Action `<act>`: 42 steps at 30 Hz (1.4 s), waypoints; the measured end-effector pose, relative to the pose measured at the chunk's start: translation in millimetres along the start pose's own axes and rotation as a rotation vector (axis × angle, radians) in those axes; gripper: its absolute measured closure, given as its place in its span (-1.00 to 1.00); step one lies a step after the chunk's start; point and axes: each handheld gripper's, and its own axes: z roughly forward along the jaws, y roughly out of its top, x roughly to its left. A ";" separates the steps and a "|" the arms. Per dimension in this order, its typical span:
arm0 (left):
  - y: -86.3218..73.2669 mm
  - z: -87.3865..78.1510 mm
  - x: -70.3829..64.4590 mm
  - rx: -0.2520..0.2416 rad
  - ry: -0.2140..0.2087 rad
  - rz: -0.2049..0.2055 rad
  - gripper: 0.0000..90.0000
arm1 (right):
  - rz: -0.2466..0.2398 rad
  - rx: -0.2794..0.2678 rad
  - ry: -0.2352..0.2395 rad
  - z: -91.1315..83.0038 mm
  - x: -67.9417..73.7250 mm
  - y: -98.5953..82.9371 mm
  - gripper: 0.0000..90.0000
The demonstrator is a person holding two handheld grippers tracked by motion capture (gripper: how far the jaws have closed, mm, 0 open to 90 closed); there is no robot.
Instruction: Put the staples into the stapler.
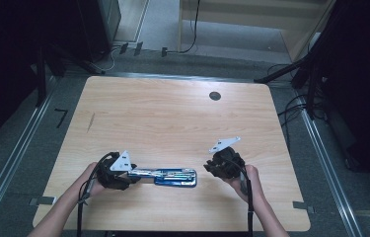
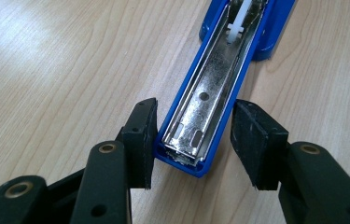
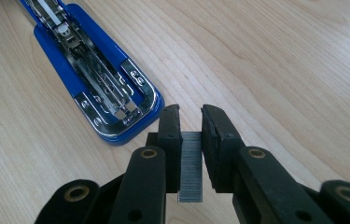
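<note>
Stapler (image 1: 165,176) lies opened out flat on the table (image 1: 172,118), near my edge, between my two tools. In the left gripper view its bare metal channel (image 2: 210,100) faces up and runs away from me, with the white pusher (image 2: 238,21) showing at the far end. My left tool (image 2: 193,140) straddles the near end of the blue body: one pad touches or nearly touches the blue wall, the other stands a little clear of it, so that tool is released, not yet clamping. My right tool (image 3: 191,140) is clenched on a strip of staples (image 3: 191,165), pinched by its flat sides, and hovers just beside the stapler's rounded base end.

As I judge it, the step in hand is loading the strip into the channel. To do that well I should first close the left tool on the body, low on the blue sides, so the stapler cannot slide or twist when the strip touches it. Then I would bring the right tool over the channel and turn my wrist until the strip runs along the rails, legs down. The strip is brittle, so I want a light, even squeeze. Lower one end in first, let it seat between the walls, then lay the rest down and only then open up. The pusher may need holding back; I cannot tell from here whether the channel is free along its whole length.
</note>
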 end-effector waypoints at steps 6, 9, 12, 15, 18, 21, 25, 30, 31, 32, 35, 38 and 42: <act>-0.3 0.4 0.4 -0.005 -0.001 0.002 0.18 | -0.007 -0.019 0.005 -2.8 -3.2 6.7 0.77; -0.3 0.4 0.6 -0.004 -0.002 0.002 0.18 | -0.034 -0.023 0.010 -2.7 -4.0 11.0 0.77; -0.3 0.5 1.0 -0.005 -0.003 0.002 0.18 | -0.048 -0.027 0.020 -1.6 -5.4 15.4 0.77; -0.6 0.2 1.2 -0.008 -0.002 0.002 0.18 | -0.064 -0.027 0.028 -0.8 -5.3 20.0 0.77; -0.4 0.4 1.0 -0.009 0.002 0.003 0.17 | -0.083 -0.031 0.038 1.0 -3.2 24.3 0.77; -0.1 0.5 1.1 -0.009 0.003 0.005 0.17 | -0.099 -0.030 0.047 3.0 -1.1 27.6 0.77; 0.1 0.5 1.1 -0.011 0.005 0.010 0.17 | -0.108 -0.030 0.061 4.3 2.3 30.9 0.77; 0.4 0.0 1.3 -0.011 0.006 0.011 0.17 | -0.158 -0.038 0.087 7.2 7.3 35.4 0.77; 0.5 -0.1 1.3 -0.011 0.006 0.011 0.17 | -0.174 -0.046 0.091 8.5 8.1 36.4 0.77; 0.5 -0.2 1.4 -0.011 0.005 0.011 0.17 | -0.176 -0.040 0.095 9.1 9.8 37.3 0.77; 0.7 -0.5 1.4 -0.012 0.004 0.009 0.17 | -0.212 -0.042 0.115 12.0 13.9 40.6 0.77; 0.6 -0.8 1.6 -0.013 0.003 0.009 0.17 | -0.246 -0.044 0.141 14.7 18.1 43.4 0.77; 0.7 -0.8 1.4 -0.015 0.004 0.007 0.17 | -0.289 -0.035 0.167 19.4 24.4 46.1 0.77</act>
